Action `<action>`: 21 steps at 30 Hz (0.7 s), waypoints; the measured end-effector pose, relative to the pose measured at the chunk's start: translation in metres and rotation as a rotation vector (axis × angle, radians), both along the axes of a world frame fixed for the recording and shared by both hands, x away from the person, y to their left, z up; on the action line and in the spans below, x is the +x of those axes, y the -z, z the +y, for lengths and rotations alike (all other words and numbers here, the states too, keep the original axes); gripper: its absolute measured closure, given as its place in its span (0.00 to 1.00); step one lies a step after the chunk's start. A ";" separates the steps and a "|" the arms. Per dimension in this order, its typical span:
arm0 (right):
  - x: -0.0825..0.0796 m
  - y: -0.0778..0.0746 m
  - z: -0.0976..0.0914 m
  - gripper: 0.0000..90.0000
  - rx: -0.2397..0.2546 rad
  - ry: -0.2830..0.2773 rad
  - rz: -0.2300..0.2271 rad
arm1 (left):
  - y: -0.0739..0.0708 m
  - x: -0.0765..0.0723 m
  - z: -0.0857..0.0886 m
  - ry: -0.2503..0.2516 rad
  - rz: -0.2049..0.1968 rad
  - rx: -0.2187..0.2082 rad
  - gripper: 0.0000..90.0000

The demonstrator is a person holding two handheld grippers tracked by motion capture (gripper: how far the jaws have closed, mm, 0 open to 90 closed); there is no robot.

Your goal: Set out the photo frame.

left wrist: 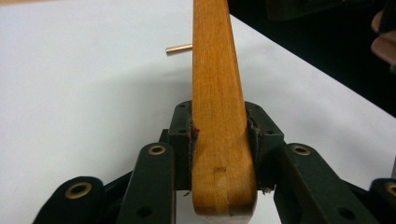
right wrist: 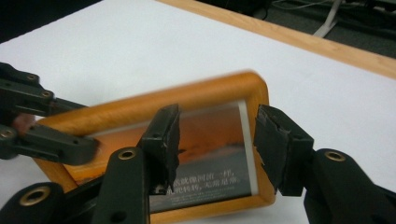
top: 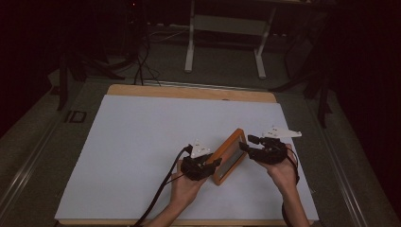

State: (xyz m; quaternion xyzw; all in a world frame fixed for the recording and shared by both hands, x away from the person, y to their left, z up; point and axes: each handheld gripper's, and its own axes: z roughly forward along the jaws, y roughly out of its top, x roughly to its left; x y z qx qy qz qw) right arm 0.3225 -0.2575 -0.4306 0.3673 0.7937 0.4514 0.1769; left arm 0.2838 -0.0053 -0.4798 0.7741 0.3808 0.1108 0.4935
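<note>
Clamping the orange wooden picture frame (left wrist: 219, 116) by one edge, the left claw (top: 213, 163) kept it tilted off the white counter (top: 142, 142). The right claw (right wrist: 217, 140) stood apart, gripping nothing, probably to regrip.

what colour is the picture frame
Orange-brown wood, clearest in the right gripper view: picture frame.

In the left gripper view the wooden picture frame (left wrist: 218, 116) shows edge-on, its top cut off by the upper border and its picture side hidden. In the right gripper view its upper edge (right wrist: 154, 100) is blurred, the jaws cover part of the photo, and the small caption (right wrist: 205, 182) beneath the picture is too small to read. In the high view's dim lower centre, the frame's (top: 229, 156) picture cannot be made out.
</note>
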 end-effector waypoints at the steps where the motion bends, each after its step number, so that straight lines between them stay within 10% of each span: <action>1: -0.002 -0.002 -0.001 0.55 -0.001 0.002 -0.004 | -0.001 -0.002 -0.005 0.018 -0.018 0.013 0.76; 9: -0.006 -0.003 -0.012 0.53 0.019 0.041 -0.022 | -0.003 -0.017 -0.019 0.095 -0.103 0.058 0.76; 21: -0.007 0.008 -0.018 0.53 0.015 0.053 -0.008 | 0.014 -0.024 -0.020 0.145 -0.082 0.021 0.60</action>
